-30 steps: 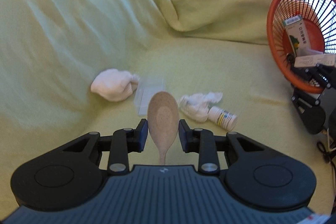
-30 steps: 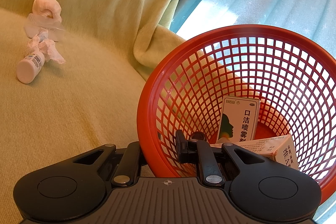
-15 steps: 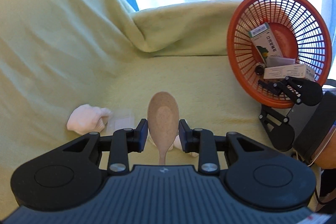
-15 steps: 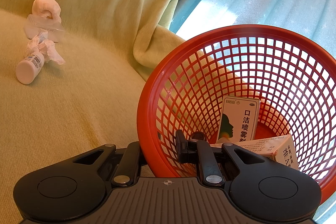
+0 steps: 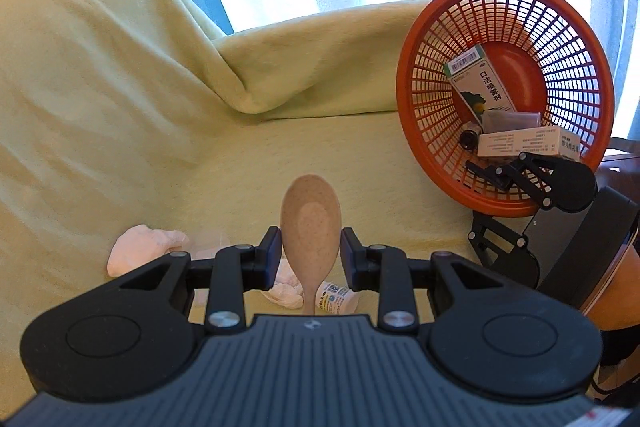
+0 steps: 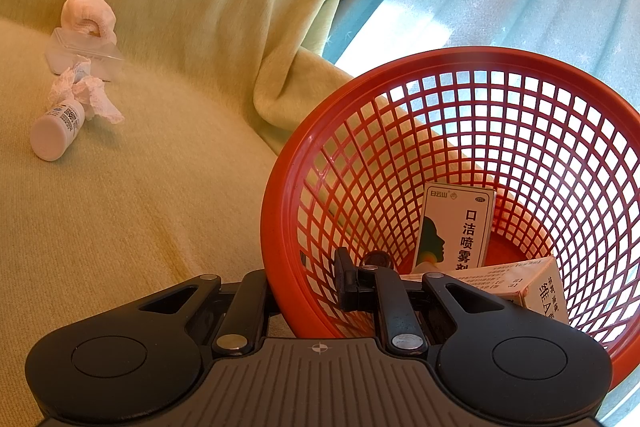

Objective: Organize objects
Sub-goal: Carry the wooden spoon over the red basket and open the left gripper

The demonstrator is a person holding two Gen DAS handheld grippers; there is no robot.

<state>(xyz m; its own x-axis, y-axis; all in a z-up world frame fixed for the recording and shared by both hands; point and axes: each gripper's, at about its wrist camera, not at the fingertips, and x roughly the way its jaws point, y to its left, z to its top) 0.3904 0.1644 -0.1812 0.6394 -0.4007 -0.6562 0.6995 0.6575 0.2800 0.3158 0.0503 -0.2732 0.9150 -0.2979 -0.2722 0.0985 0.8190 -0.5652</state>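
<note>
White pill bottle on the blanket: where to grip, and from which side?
The white pill bottle lies on its side, cap end toward the right wrist camera, crumpled tissue touching its far end. Probably best: come from above, fingers across the labelled middle of the body, staying nearer the cap to miss the tissue.

The left gripper (image 5: 310,253) hides the spoon (image 5: 310,223) handle's end.

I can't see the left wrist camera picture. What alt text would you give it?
A black two-finger left gripper holds a beige wooden spoon bowl-up over a yellow-green blanket. To the right, the right gripper grips the rim of a tilted orange basket containing medicine boxes. Below the spoon lie a small white bottle and crumpled white gauze.
</note>
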